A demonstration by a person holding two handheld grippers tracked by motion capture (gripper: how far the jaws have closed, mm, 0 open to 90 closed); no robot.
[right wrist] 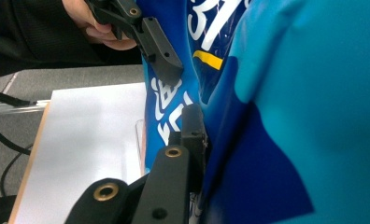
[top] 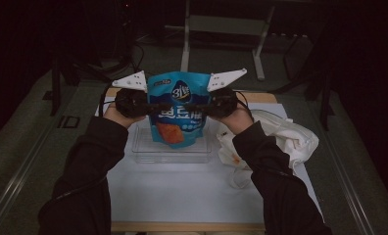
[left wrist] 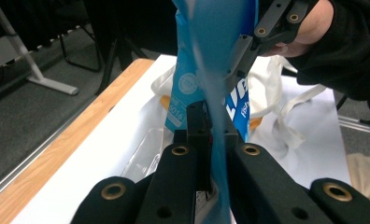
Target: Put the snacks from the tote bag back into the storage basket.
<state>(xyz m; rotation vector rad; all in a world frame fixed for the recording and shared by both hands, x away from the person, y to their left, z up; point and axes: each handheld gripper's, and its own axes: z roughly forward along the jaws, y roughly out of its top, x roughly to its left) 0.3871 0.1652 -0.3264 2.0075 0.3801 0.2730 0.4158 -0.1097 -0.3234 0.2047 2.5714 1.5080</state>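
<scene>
A blue snack bag (top: 178,107) with white lettering and an orange patch hangs upright in the air above a clear plastic tray (top: 172,155). My left gripper (top: 154,106) is shut on the bag's left edge and my right gripper (top: 200,106) is shut on its right edge, both at mid-height. In the left gripper view the jaws (left wrist: 211,122) pinch the thin blue film of the bag (left wrist: 206,51), with the other gripper (left wrist: 260,35) clamped on it farther off. In the right gripper view the bag (right wrist: 276,116) hides one jaw of my right gripper (right wrist: 198,126).
A crumpled white cloth tote bag (top: 280,134) lies right of the tray on the white tabletop (top: 182,191). The table's wooden edge (left wrist: 57,149) runs along the far side. A metal stand's frame (top: 221,29) is on the floor beyond the table.
</scene>
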